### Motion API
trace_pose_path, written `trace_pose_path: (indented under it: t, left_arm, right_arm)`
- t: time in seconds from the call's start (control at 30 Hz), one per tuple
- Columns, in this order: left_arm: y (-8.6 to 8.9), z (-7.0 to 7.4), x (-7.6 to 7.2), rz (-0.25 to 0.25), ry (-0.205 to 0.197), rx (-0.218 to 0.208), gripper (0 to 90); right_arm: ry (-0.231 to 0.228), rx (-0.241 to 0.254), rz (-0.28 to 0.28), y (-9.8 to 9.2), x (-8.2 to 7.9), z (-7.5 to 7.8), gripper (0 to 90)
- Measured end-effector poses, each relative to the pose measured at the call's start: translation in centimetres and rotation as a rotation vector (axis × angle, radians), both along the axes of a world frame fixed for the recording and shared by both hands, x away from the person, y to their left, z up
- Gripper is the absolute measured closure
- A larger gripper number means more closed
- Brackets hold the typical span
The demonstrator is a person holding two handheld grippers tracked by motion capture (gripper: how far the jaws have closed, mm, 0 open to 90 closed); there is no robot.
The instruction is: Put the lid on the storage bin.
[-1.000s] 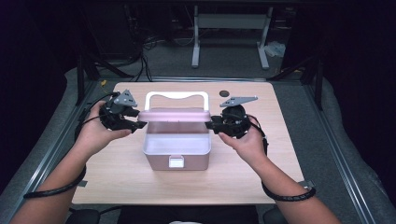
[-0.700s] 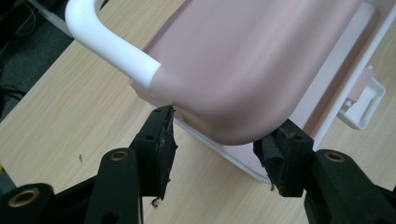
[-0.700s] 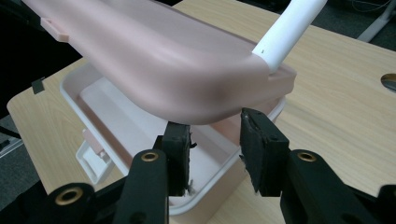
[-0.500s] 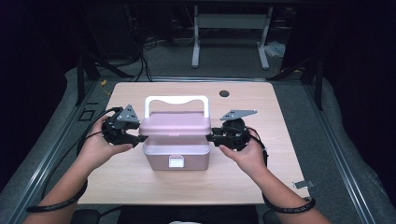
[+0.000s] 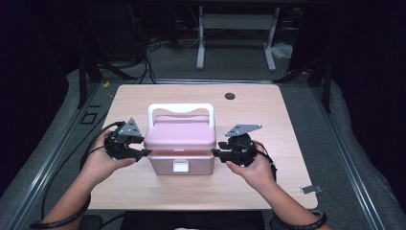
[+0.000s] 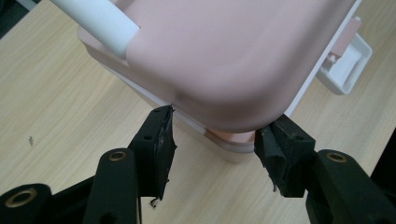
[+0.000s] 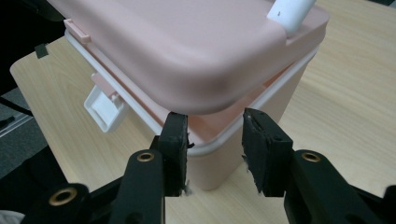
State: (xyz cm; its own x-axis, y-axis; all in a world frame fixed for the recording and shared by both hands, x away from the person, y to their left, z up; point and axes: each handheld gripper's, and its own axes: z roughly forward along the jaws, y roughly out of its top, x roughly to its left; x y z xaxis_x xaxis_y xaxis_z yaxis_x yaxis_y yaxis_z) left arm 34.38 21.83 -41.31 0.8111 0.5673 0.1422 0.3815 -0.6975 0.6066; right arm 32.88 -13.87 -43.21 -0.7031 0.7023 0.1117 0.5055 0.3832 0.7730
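Two open grippers flank the glossy pink plastic lidded box mid-table: left gripper and right gripper, jaws apart at the lid's end corners, gripping nothing. Lid looks slightly raised off the white-rimmed base. Judgement: lower both ends evenly. Smooth rounded corners could slip; white latch hangs unfastened.

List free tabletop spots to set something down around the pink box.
Free: the far strip of table behind the pink box, apart from the dark round hole; the near strip in front. Crowded: both sides, where the left gripper and right gripper flank the lid.
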Motion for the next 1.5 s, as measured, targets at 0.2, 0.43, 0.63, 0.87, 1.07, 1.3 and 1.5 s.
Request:
trace_pose_path:
  t: [0.2,0.43,0.63,0.87,1.07,1.3,1.5]
  left_arm:
    - [0.2,-0.6,-0.1,-0.007,0.021,-0.001,47.1]
    - [0.1,-0.5,-0.3,-0.012,0.017,0.002,47.0]
    - [0.0,-0.7,-0.4,-0.007,0.014,-0.001,46.9]
    - [0.1,-1.4,-0.8,-0.019,0.039,0.011,45.9]
    - [0.7,-1.2,-1.0,-0.005,0.043,-0.017,44.7]
    - [2.6,-0.3,-1.4,0.032,0.034,-0.033,44.3]
    - [4.7,-0.3,-0.7,0.102,0.041,-0.054,44.3]
  right_arm:
    - [0.022,0.009,-0.008,-0.3,-0.1,-0.9,59.7]
    - [0.030,0.026,-0.005,-0.7,0.0,-1.0,58.6]
    - [0.023,0.029,-0.004,-1.0,-0.3,-0.9,57.8]
    - [0.038,0.040,-0.005,-1.7,-0.5,-0.8,57.2]
    - [0.043,0.039,-0.017,-2.2,-0.4,-0.8,57.0]
    - [0.051,0.032,-0.035,-2.8,0.0,-0.7,56.3]
    - [0.053,0.025,-0.075,-3.9,0.7,-0.5,55.4]
